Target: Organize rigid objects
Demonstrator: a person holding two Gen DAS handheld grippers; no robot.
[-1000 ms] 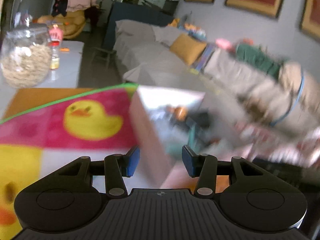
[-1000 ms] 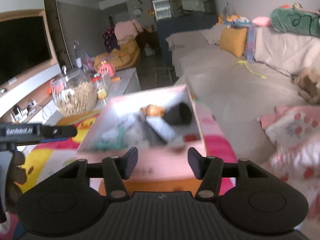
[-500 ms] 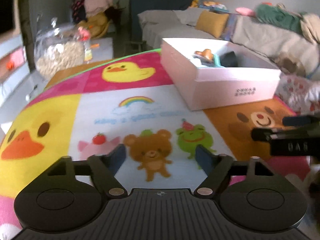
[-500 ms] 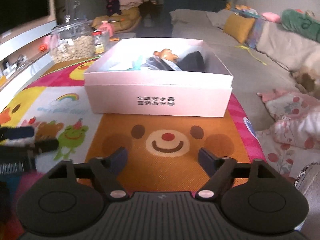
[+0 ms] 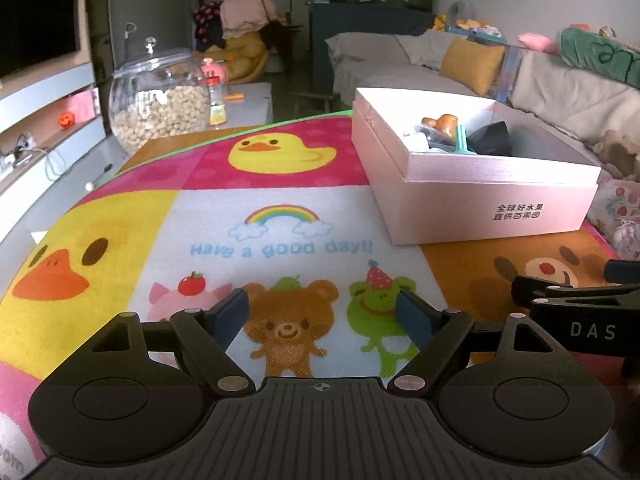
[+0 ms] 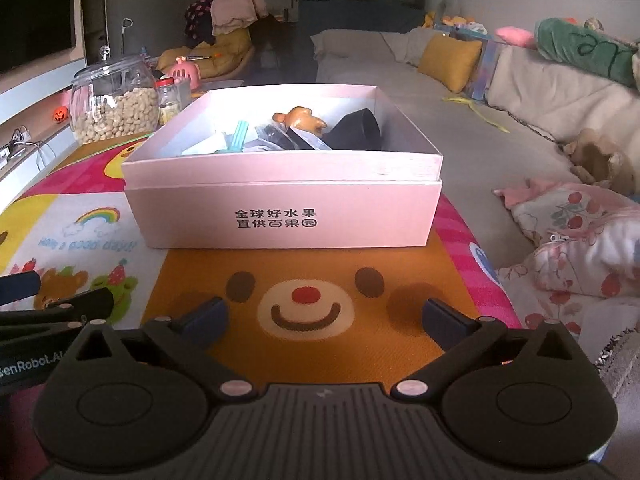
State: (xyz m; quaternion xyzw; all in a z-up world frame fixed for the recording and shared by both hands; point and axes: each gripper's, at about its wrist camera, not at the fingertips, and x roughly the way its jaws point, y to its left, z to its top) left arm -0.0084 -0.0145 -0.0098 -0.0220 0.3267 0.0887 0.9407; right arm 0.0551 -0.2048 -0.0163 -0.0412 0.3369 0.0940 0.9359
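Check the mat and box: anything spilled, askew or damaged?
Nothing stands out. The pink box sits flat on the play mat, its contents piled inside it, with nothing loose on the mat. Left gripper and right gripper are both open and empty.

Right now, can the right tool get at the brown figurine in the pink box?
Probably yes. The right tool is open and empty, facing the pink box. The box is lidless; the brown figurine lies exposed on top, reachable over the near wall.
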